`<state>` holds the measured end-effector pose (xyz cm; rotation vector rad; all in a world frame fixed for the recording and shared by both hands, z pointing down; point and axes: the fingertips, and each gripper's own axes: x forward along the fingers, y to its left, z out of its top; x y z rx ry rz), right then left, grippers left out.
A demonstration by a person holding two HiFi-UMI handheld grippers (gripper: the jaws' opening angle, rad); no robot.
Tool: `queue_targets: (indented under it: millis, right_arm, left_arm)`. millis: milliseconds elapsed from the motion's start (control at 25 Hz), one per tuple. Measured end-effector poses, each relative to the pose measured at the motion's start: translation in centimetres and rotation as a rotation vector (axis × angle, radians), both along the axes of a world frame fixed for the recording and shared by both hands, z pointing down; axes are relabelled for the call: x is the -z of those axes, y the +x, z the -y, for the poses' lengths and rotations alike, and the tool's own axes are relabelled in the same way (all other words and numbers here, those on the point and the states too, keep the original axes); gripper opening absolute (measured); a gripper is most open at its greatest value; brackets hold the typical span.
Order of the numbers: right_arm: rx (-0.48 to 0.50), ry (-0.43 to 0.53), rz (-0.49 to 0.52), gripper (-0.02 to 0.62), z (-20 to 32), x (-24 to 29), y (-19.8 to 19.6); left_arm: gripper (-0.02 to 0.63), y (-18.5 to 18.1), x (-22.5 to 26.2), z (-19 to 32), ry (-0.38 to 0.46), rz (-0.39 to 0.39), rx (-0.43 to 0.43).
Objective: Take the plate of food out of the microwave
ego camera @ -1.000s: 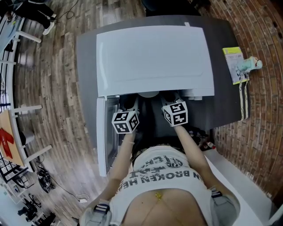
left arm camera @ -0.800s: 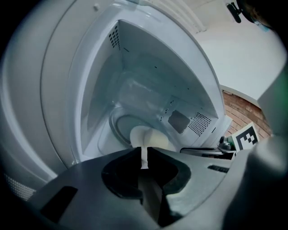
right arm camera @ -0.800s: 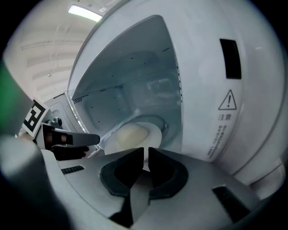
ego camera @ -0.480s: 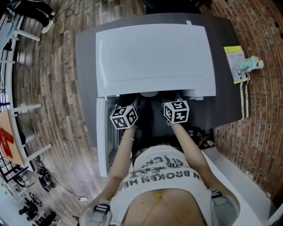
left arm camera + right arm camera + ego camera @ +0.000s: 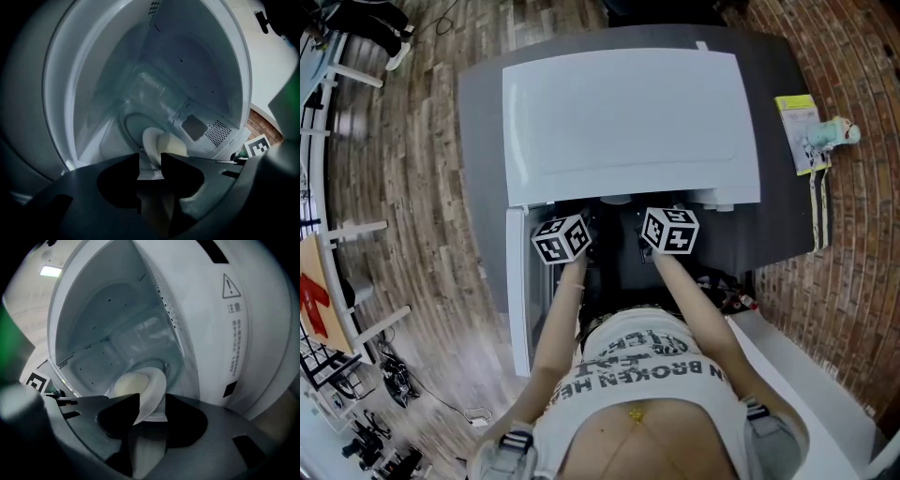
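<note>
1. Head view: white microwave [image 5: 628,112] stands on the dark table [image 5: 778,206]. Its door [image 5: 517,281] is swung open to the person's left, so the opening step looks done.
2. Both arms reach into the mouth of the microwave side by side, near each other. The gripper tips are hidden under the top of the microwave in this view.
3. Left gripper view: left gripper [image 5: 150,161] has its jaws standing apart, and they have just been opening. The plate [image 5: 151,143] shows through the gap, with its near rim at the tips. No pad presses on it. I cannot tell whether the rim is already between the tips or just beyond them.
4. Right gripper view: right gripper [image 5: 152,401] is likewise spread wide and has likewise just been opening. The plate's opposite rim lies in the gap, close against one jaw tip. Nothing is clamped.
5. The task's thing: the plate carries a pale mound of food [image 5: 126,383] and sits inside the cavity on the turntable [image 5: 129,126], towards the front. It has not been lifted or drawn out.
6. Progress, as I judge it: early to middle. The door is open and both grippers are lined up on opposite rims.
7. Left to do: close both grippers on the rim, lift slightly, draw the plate out level through the opening, and set it down outside.
8. Likely risk: if the two grips are uneven the plate could tip and shed the food.
</note>
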<state>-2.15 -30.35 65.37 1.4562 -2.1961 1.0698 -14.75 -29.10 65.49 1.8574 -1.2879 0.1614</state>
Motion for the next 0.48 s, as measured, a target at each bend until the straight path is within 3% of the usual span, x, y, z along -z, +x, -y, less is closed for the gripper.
queue_targets:
  millis: [280, 480]
  right_arm:
    - [-0.069, -0.037, 0.079, 0.143, 0.46, -0.47, 0.36]
    - [-0.085, -0.054, 0.123, 0.104, 0.70, -0.62, 0.47]
  left_arm:
    - [0.126, 0.19, -0.08, 0.69, 0.002, -0.031, -0.001]
    - [0.126, 0.21, -0.20, 0.61, 0.001, -0.032, 0.003]
